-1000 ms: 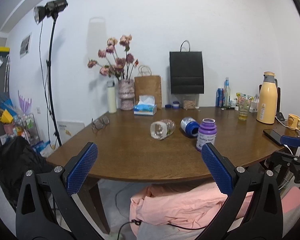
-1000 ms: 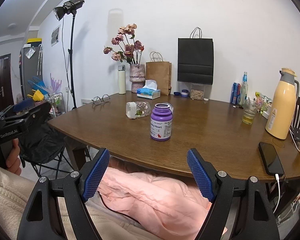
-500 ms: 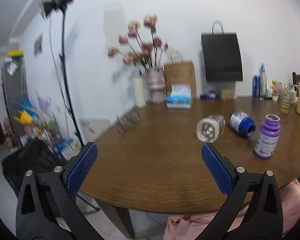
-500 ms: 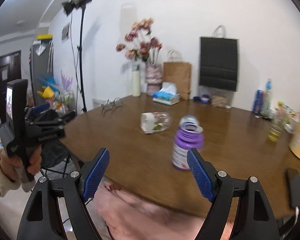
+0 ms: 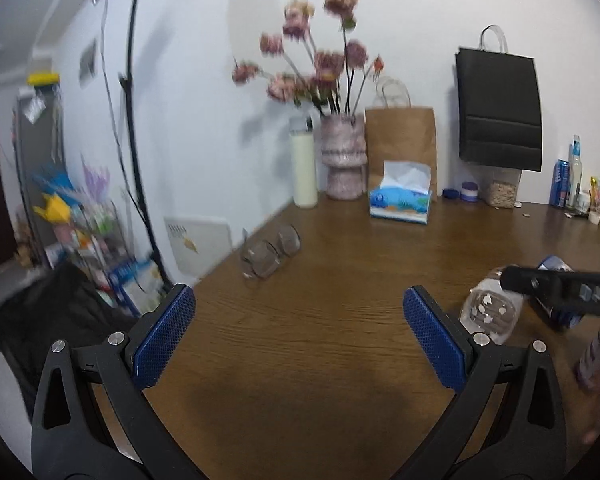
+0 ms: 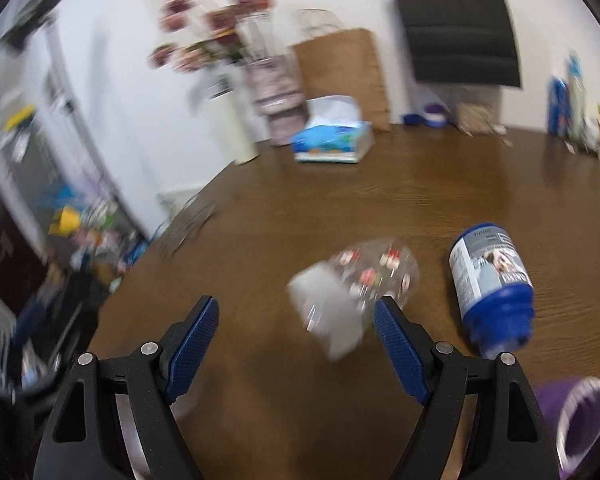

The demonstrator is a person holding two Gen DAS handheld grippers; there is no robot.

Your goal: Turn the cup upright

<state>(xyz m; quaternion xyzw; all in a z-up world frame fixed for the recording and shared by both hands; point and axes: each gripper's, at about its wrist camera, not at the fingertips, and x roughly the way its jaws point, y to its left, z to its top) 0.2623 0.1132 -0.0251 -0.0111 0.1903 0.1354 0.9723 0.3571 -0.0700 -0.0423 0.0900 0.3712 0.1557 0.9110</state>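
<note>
On the worktop point(image 6: 284, 208) the clear cup point(image 6: 352, 288) lies on its side, just ahead of the right hand-held gripper point(image 6: 296, 340) and a bit right of centre, its long axis running toward the camera and slightly left. The left hand-held gripper point(image 5: 300, 332) hangs further left over bare wood, jaws wide apart; the right one's jaws are apart too, and it's clearly nearer. Looks empty to me, but it's blurry. A blue jar point(image 6: 492, 284) lies tipped just right of it.

Right gripper point(image 6: 296, 338) spread wide over wooden table point(image 6: 440, 184), clear cup point(image 6: 352, 292) on its side, blue bottle point(image 6: 490, 280) lying beside it
</note>
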